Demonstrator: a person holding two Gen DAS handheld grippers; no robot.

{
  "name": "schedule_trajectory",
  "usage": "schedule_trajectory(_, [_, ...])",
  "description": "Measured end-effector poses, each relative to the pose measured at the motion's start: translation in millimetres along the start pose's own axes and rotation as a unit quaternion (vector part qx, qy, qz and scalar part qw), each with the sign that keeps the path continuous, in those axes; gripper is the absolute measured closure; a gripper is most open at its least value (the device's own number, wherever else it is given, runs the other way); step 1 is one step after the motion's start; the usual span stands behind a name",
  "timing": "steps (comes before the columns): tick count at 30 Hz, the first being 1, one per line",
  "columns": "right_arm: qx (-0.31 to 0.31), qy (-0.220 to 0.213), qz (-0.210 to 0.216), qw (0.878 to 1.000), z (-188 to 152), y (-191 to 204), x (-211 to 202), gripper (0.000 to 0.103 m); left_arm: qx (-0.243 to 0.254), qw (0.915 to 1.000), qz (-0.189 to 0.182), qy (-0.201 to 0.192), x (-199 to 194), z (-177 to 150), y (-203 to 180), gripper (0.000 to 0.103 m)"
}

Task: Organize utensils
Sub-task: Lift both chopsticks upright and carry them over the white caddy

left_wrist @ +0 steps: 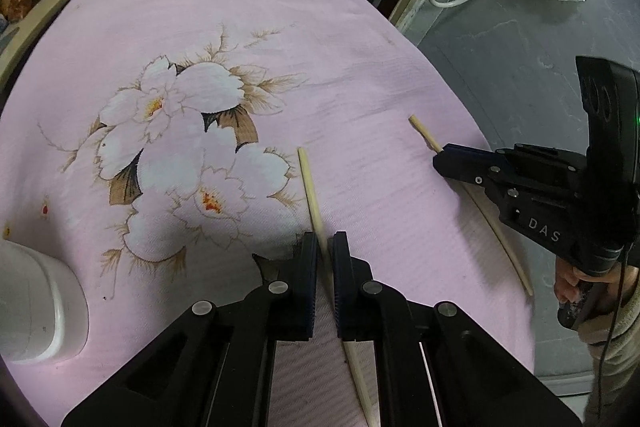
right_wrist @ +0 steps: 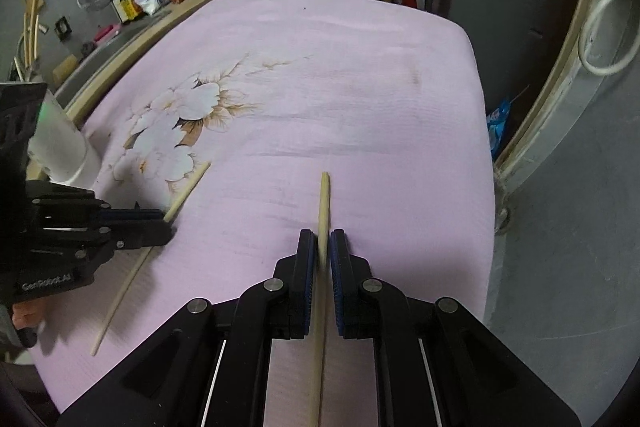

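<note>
Each gripper is clenched on one chopstick over the pink cloth: the left gripper low centre in its view, the right gripper likewise. The thin sticks may pivot or slip; the white holder, lower left, looks partly cropped.

Left gripper seemingly clamps a chopstick over pink cloth.

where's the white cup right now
The white cup stands at the lower left edge of the left wrist view on the pink flowered cloth, left of the left gripper holding a wooden chopstick.
</note>
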State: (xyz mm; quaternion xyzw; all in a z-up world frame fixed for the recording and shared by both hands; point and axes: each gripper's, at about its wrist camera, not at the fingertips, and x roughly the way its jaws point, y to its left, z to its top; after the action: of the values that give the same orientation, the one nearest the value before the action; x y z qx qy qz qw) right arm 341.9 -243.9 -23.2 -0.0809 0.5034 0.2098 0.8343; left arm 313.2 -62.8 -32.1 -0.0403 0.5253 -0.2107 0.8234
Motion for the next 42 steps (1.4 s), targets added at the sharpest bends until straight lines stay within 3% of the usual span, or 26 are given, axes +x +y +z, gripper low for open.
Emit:
schedule_trajectory(4, [0.020,-0.017,0.015,1.000,-3.8,-1.3,-9.2,0.100,-0.008,0.9997,-0.012,-0.018,-2.9,-8.6,-2.9,0.100])
schedule_trajectory(7, [0.027,-0.071,0.022,0.997,-15.1,5.9,-28.8,0.100,-0.010,0.9992,-0.022,-0.033,-10.6,-16.5,-2.9,0.101])
schedule_trajectory(12, [0.022,-0.173,0.030,0.984,-36.9,28.9,-64.7,0.100,0.003,0.9932,-0.024,-0.113,-44.5,-33.5,-7.1,0.101])
schedule_trajectory(15, [0.005,-0.238,0.012,0.971,-52.1,48.8,-84.3,0.100,0.010,0.9835,-0.016,-0.180,-71.4,-46.5,-13.6,0.101])
schedule_trajectory(19, [0.004,-0.338,0.010,0.941,-65.3,70.0,-108.7,0.100,0.019,0.9618,0.001,-0.273,-103.6,-60.5,-22.6,0.101])
schedule_trajectory(22, [-0.004,-0.395,0.019,0.918,-67.4,84.2,-123.3,0.100,0.031,0.9396,0.019,-0.340,-124.5,-67.7,-30.7,0.101])
schedule_trajectory(30, [-0.032,-0.501,0.044,0.864,-52.0,121.6,-154.8,0.100,0.040,0.8774,0.059,-0.475,-181.4,-85.6,-20.0,0.101])
schedule_trajectory(36, [-0.045,-0.547,0.063,0.833,-26.8,151.5,-171.6,0.100,0.047,0.8397,0.097,-0.532,-216.8,-83.6,-3.5,0.101])
schedule_trajectory(42, [-0.036,-0.583,0.104,0.805,9.3,175.2,-177.2,0.100,0.020,0.8170,0.115,-0.565,-253.1,-78.2,42.0,0.101])
